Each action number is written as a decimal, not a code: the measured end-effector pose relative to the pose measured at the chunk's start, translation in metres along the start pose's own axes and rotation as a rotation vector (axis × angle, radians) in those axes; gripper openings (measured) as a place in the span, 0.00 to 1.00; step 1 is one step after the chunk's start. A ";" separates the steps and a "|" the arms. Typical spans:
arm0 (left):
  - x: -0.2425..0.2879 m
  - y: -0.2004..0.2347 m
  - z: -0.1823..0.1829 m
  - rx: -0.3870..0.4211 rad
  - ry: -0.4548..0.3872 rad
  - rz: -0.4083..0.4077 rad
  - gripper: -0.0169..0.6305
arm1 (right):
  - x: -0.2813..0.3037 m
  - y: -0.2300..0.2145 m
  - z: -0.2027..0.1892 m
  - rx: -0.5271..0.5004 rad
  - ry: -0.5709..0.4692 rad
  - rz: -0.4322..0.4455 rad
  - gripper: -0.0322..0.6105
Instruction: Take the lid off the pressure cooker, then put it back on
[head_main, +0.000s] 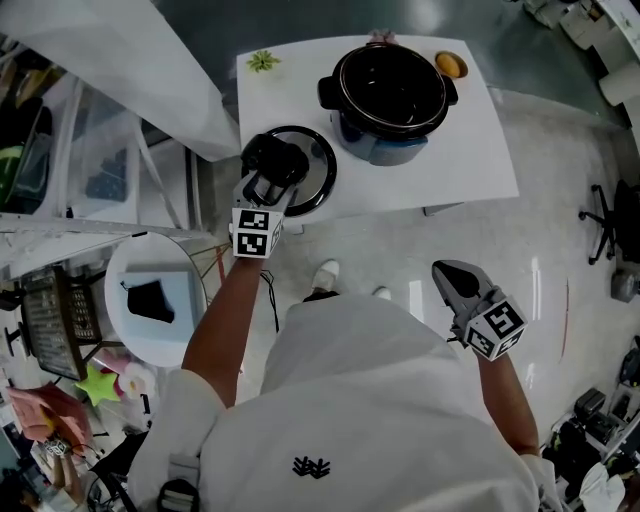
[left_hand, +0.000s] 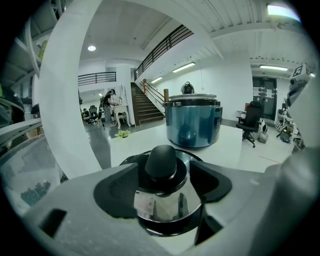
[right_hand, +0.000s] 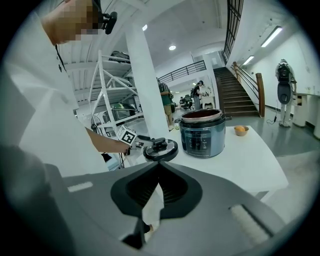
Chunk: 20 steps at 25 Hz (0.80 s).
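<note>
White surface (head_main: 480, 150) stands on a glossy pale floor in the head view. On it sits the pressure cooker (head_main: 390, 95), open at the top with its dark inside showing. The lid (head_main: 312, 178) lies apart from it, near the surface's front-left corner. The left gripper (head_main: 272, 165) reaches over the lid from the person's side, while the right gripper (head_main: 455, 275) is held well away from the surface, above the floor by the person's hip. An orange fruit (head_main: 451, 64) rests just beside the cooker at the back, and a small green sprig (head_main: 263, 60) lies at the back-left corner.

Seen from the left gripper view, the jaws stand apart with the lid's black knob (left_hand: 161, 161) between them. A gap shows on each side, so they are around the knob but not closed on it. The shiny lid sits below, and the blue-sided cooker stands upright beyond it on the surface. A staircase (left_hand: 147, 107) rises in the hall behind.

From the right gripper view, the jaws are pressed together with nothing between them. Far ahead, the left gripper meets the lid at the surface's near corner, with the cooker to its right and the fruit past that.
</note>
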<state>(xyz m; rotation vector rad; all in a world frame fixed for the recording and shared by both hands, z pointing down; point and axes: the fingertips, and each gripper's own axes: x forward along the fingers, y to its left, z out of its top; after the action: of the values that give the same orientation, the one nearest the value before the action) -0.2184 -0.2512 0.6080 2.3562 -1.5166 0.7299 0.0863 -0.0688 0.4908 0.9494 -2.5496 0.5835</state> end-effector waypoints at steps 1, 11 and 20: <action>0.004 -0.001 0.000 0.002 0.003 -0.006 0.53 | 0.000 -0.001 0.000 0.002 -0.001 -0.006 0.07; 0.047 0.002 0.002 0.012 0.030 -0.047 0.54 | -0.010 -0.004 -0.006 0.033 0.010 -0.084 0.07; 0.073 0.001 0.009 0.013 0.030 -0.085 0.53 | -0.013 -0.006 -0.008 0.058 0.025 -0.137 0.07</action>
<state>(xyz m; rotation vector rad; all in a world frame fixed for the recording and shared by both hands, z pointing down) -0.1927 -0.3127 0.6394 2.3916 -1.3948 0.7531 0.1007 -0.0622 0.4929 1.1194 -2.4339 0.6273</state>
